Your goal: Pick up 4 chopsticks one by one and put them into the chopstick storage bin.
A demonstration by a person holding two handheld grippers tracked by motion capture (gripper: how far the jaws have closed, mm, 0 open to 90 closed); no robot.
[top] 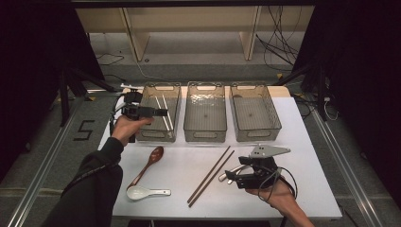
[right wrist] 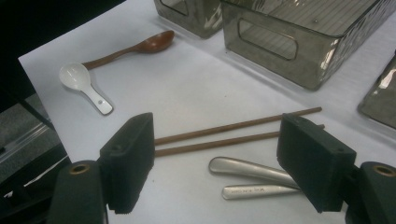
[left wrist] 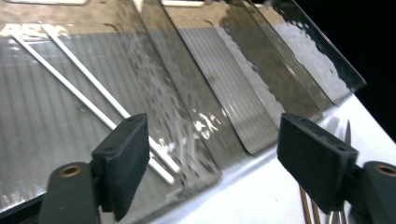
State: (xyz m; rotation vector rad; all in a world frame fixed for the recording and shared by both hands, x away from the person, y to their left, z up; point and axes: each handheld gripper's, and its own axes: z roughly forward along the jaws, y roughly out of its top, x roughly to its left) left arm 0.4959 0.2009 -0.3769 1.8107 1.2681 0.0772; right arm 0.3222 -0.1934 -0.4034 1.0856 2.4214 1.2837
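My left gripper (top: 165, 112) hovers over the left clear bin (top: 161, 86), held level. Its jaws stand wide apart with nothing between them (left wrist: 212, 158). Two white chopsticks (top: 160, 108) lie inside that bin, seen close up as thin white rods (left wrist: 79, 88) on its ribbed floor. My right gripper (top: 229, 177) rests low at the front right of the table, open (right wrist: 215, 163). Just ahead of its jaws lie two metal utensil handles (right wrist: 252, 170) and a pair of brown chopsticks (right wrist: 224, 133), which lie diagonally on the white tabletop (top: 210, 176).
A middle bin (top: 205, 137) and a right bin (top: 255, 134) stand beside the left one in a row at the back. A brown spoon (top: 149, 165) and a white ceramic spoon (top: 139, 192) lie at the front left. The table edge runs close behind the white spoon (right wrist: 81, 81).
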